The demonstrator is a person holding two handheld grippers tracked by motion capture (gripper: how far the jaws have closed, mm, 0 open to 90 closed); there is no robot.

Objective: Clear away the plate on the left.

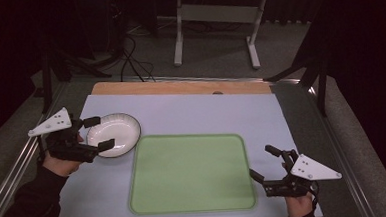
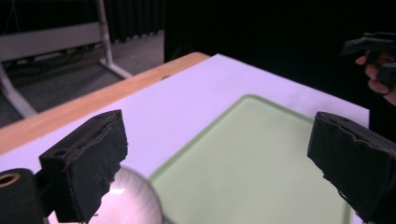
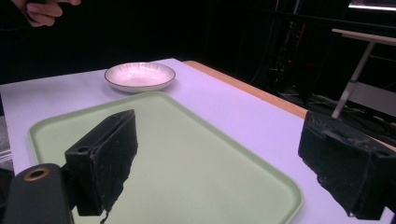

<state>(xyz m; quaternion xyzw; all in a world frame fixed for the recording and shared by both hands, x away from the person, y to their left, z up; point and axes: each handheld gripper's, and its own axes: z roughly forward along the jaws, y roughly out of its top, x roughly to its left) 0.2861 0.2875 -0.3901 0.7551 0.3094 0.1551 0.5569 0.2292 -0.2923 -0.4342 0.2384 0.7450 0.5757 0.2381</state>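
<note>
A white ribbed plate rests on the pale mat, just off the far left corner of a green tray that holds nothing. My left gripper is open, its jaws spread over the plate's left rim; I cannot tell if they touch it. My right gripper is open too, nothing between its jaws, at the tray's right edge and pointing across it toward the plate.
The pale mat covers the table, with a wooden strip along the far edge. Metal rails run down both sides. A white desk frame stands on the floor beyond.
</note>
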